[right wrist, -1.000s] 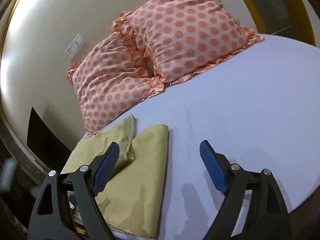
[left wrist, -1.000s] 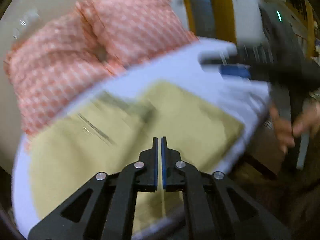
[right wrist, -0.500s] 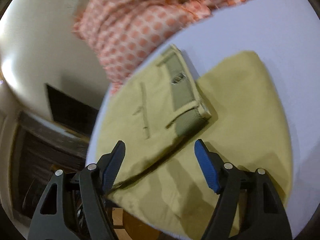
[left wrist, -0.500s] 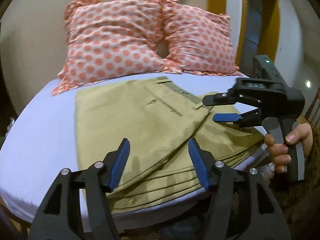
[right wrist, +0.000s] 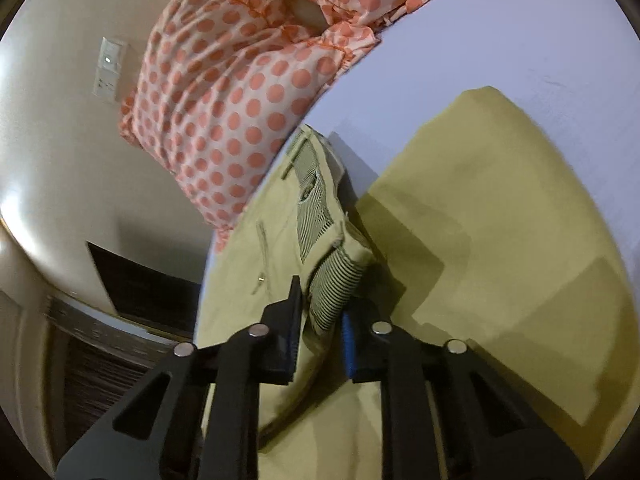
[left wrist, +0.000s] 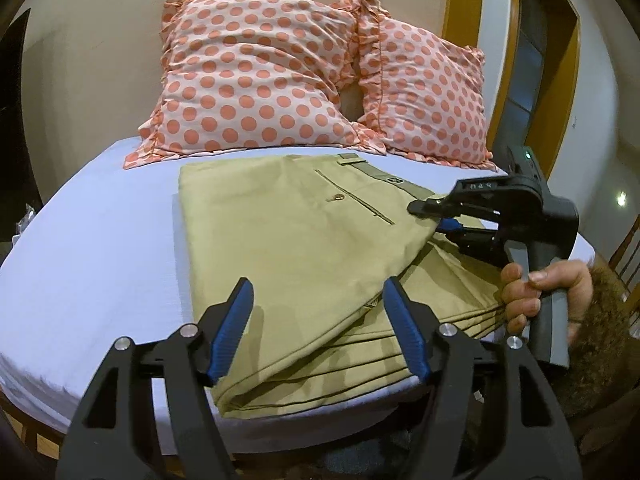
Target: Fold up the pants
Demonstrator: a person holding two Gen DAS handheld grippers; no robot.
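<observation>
Khaki pants (left wrist: 304,248) lie partly folded on a bed with a white sheet (left wrist: 100,248), waistband end on top, legs stacked beneath toward the near edge. My left gripper (left wrist: 320,320) is open and empty, just above the pants' near edge. My right gripper (left wrist: 434,216) is shut on the waistband corner at the pants' right side. In the right wrist view the right gripper (right wrist: 322,316) pinches the striped inner waistband (right wrist: 332,280), with the folded legs (right wrist: 500,264) to its right.
Two pink polka-dot pillows (left wrist: 256,76) (left wrist: 428,100) lean against the wall at the bed's head. A switch plate (right wrist: 108,68) is on the wall. A door frame (left wrist: 560,80) stands at the right. A wooden chair back (left wrist: 626,256) stands beside the bed at right.
My right gripper moved in from open over the bed and closed on the waistband corner. My left gripper went from shut to open and drew back to the pants' near edge.
</observation>
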